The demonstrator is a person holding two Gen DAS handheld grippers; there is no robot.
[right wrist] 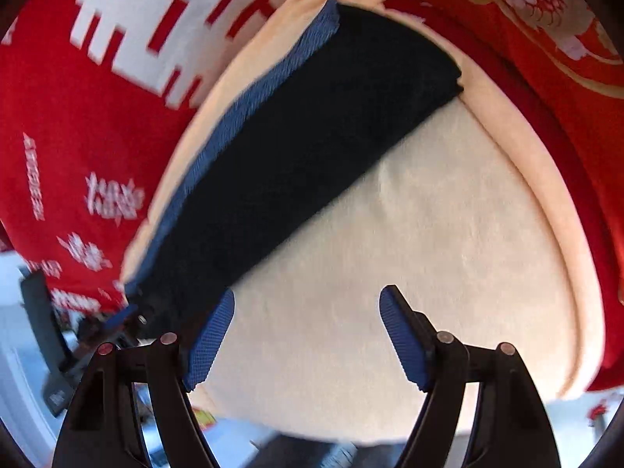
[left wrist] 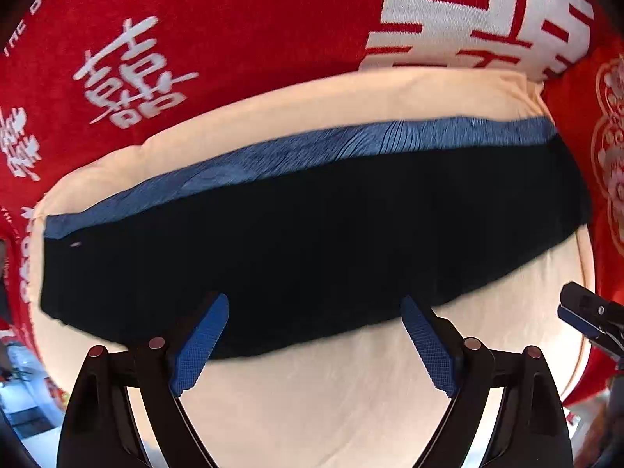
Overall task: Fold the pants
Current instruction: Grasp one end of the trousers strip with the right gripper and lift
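Folded dark pants (left wrist: pixel 312 241) across cream cushion (left wrist: pixel 331 401) (near half bare)

The pants (left wrist: pixel 312 241) are dark navy, nearly black, and lie folded into a long flat band that runs across the middle of the left wrist frame, tilted slightly so its right end sits higher. A strip of lighter blue ribbed fabric (left wrist: pixel 296 152) runs the whole length of the band's upper edge, peeking out from under the dark layer. In the right wrist view the same band (right wrist: pixel 304 148) runs diagonally from the lower left up to a squared-off end at the upper right, the blue strip (right wrist: pixel 249 124) along its left edge.
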